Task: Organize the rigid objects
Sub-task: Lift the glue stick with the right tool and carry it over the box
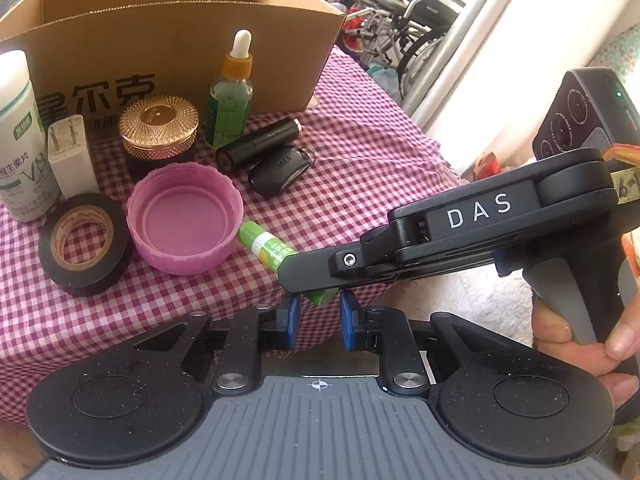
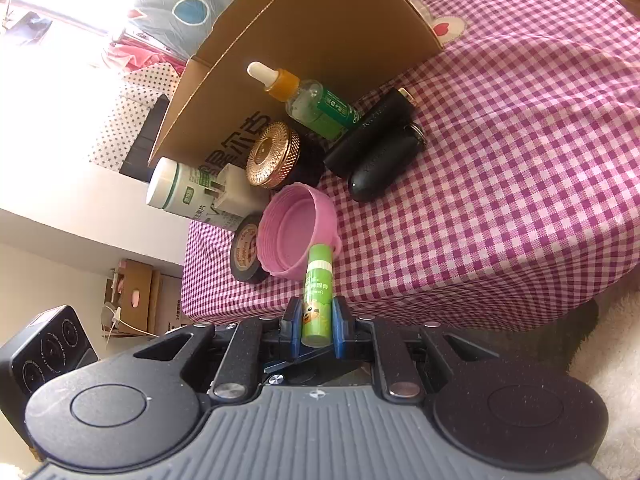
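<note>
We are looking at an open box (image 1: 168, 36) standing at the far side of the table (image 1: 360, 152), with no item visibly packed yet. Waiting in front of it are a bottle (image 1: 18, 136), jar (image 1: 159, 130), pink lid (image 1: 185, 216), tape (image 1: 86, 242), dropper (image 1: 232, 92), charger (image 1: 72, 156), black tube (image 1: 258, 142) and key fob (image 1: 280, 170). Our right gripper (image 2: 316, 330) is clamping the green stick (image 2: 317, 296) near the table's near edge; our left gripper (image 1: 316, 326) is pinched shut, holding nothing.
</note>
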`<control>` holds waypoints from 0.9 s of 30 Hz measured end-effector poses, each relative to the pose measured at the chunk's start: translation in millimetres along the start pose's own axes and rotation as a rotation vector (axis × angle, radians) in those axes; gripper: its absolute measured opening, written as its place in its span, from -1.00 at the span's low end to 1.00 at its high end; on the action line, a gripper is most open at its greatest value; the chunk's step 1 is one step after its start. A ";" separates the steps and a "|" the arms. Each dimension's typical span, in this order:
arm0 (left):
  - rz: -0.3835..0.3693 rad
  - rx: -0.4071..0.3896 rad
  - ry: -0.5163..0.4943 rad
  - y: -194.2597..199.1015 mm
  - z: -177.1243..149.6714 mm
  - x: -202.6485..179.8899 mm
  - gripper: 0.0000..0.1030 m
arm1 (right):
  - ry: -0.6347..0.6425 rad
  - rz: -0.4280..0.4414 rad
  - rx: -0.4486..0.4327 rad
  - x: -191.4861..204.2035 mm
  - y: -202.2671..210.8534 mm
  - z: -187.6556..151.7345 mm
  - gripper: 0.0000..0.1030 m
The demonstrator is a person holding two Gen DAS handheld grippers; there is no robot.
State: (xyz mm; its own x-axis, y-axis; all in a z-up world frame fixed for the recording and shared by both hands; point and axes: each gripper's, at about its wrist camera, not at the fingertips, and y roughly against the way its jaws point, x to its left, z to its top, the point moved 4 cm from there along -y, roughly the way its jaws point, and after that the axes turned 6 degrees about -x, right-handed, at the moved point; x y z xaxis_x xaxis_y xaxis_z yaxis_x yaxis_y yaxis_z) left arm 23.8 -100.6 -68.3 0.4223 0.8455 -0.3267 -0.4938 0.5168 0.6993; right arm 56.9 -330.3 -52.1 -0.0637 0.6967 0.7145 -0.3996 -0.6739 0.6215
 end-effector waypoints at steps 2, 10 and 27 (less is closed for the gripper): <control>0.001 -0.015 -0.009 5.7 0.6 -1.2 -0.61 | 0.007 0.005 -0.012 5.9 1.1 -0.2 -0.68; -0.003 -0.033 -0.008 11.0 2.8 0.4 -0.61 | 0.014 0.001 -0.041 13.7 -2.9 1.0 -0.68; 0.011 -0.249 -0.110 80.0 72.7 3.1 -0.60 | 0.195 0.099 -0.202 104.5 28.6 52.3 -0.68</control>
State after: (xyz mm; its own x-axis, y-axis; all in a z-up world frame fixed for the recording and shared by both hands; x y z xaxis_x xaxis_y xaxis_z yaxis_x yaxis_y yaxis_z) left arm 40.8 -66.4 32.8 0.4894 0.8385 -0.2394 -0.6649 0.5365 0.5197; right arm 86.7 -289.6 57.2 -0.2779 0.6773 0.6812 -0.5553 -0.6919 0.4614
